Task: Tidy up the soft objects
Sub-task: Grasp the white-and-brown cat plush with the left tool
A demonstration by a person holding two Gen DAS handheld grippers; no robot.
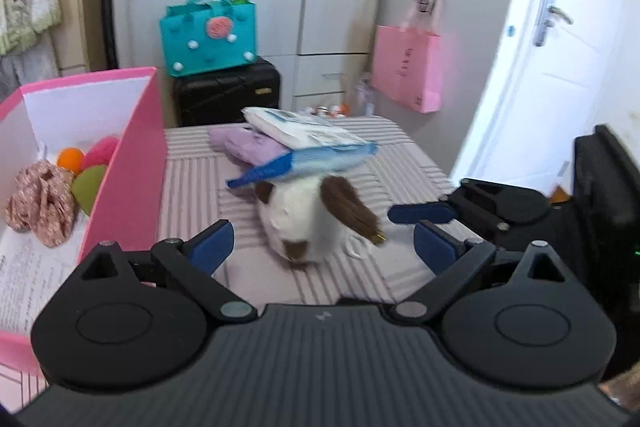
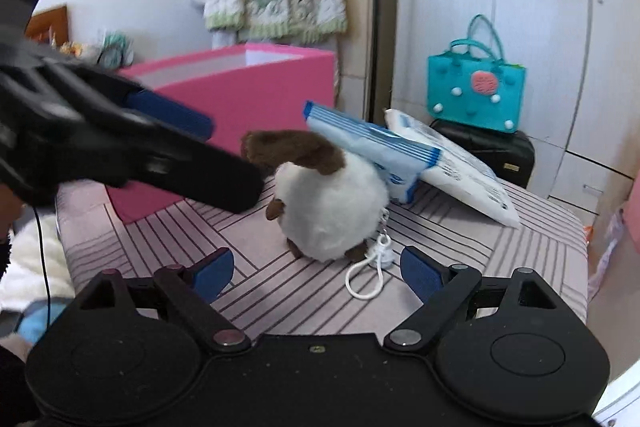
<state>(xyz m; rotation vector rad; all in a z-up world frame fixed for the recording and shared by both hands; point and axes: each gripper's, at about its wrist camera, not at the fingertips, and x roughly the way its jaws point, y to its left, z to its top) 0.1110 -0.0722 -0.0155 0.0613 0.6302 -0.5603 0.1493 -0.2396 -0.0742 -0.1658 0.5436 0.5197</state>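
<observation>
So, both tools are wide apart at the jaws & empty, nothing between the pads.

Left gripper (image 1: 324,239): jaws spread, blue pads either side of the view, no contact w/ anything. It points down at the plush toy (image 1: 308,219), which lies just ahead of the fingertips on the striped cover (image 1: 380,155). Gap still shows between pads & fur.

Right gripper (image 2: 316,267): also released, jaws spread wide, holding nothing. Toy sits just in front of it; the toy's white cord loop (image 2: 366,277) lies on the cover between the two fingers, not pinched. In the right wrist view the left tool comes in from the left edge, its tip very near the toy's brown ear – can't tell if it touches, pic is blurred there.

Where the soft stuff is:
- Plush toy, white w/ brown patches, centre of the cover.
- Blue-and-white pack (image 1: 312,163) rests tilted on top of the toy, its far end down on the cover.
- Lilac soft thing (image 1: 244,147) behind the toy, partly under the pack.
- Pink box (image 1: 132,163) at the left of the cover, open top; inside it a floral cloth piece (image 1: 40,203), an orange ball (image 1: 70,159), plus a pink & a green soft item.
</observation>
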